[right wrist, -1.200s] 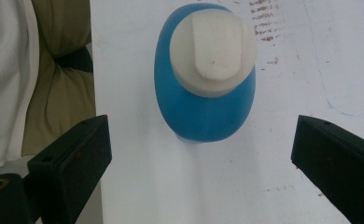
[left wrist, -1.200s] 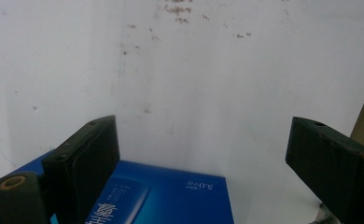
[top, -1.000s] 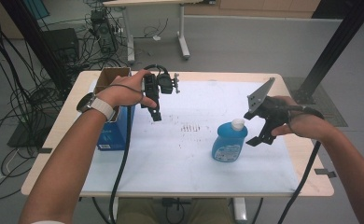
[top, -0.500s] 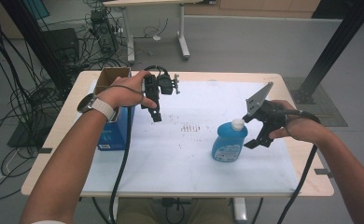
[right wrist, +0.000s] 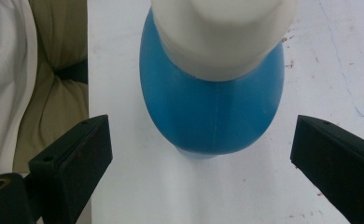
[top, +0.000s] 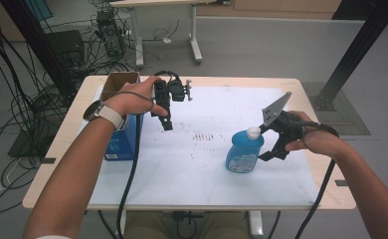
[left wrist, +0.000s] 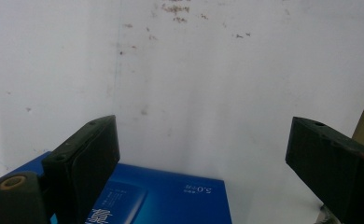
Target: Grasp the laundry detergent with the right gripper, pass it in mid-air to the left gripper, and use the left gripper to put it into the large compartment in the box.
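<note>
The blue bottle (top: 243,153) with its white cap (top: 253,132) stands upright on the white-covered counter (top: 207,164), right of centre. The right hand-held gripper (top: 267,145) sits just beside it on its right, jaws spread wide and empty; in the right gripper view the bottle (right wrist: 213,107) lies ahead between them, untouched. The left hand-held gripper (top: 166,119) hangs over the counter's far left (above a blue box (top: 123,142)), jaws also wide apart, holding nothing.
</note>
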The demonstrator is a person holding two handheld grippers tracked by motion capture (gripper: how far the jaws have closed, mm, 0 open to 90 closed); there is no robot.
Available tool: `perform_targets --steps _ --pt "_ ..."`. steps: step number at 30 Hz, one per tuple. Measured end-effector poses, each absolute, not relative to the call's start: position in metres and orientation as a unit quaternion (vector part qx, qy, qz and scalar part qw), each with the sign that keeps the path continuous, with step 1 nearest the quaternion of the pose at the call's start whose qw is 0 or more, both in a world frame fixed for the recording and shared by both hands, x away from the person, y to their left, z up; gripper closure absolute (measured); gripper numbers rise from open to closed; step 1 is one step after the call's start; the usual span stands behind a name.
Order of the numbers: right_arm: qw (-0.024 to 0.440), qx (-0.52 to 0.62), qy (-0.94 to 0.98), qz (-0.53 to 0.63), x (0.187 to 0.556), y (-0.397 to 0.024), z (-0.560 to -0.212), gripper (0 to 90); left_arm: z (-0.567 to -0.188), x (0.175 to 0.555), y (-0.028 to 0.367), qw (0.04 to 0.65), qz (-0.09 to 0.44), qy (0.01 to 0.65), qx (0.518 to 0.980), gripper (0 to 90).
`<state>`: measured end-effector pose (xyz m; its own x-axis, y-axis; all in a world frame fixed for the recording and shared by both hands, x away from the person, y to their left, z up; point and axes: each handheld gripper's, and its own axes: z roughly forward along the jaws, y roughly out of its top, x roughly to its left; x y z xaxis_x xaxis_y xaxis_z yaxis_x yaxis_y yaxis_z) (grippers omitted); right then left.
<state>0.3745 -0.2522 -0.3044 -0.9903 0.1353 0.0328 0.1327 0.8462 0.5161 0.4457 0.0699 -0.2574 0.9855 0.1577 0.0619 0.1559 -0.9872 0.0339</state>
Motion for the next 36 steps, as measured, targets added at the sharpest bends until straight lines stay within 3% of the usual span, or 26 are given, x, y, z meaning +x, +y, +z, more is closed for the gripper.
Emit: perform_targets --steps 36 --pt "0.000 0.074 0.958 0.277 0.3755 -0.2514 -0.3120 5.6 -0.2597 0.4454 0.0721 0.014 0.030 0.082 0.996 10.1"
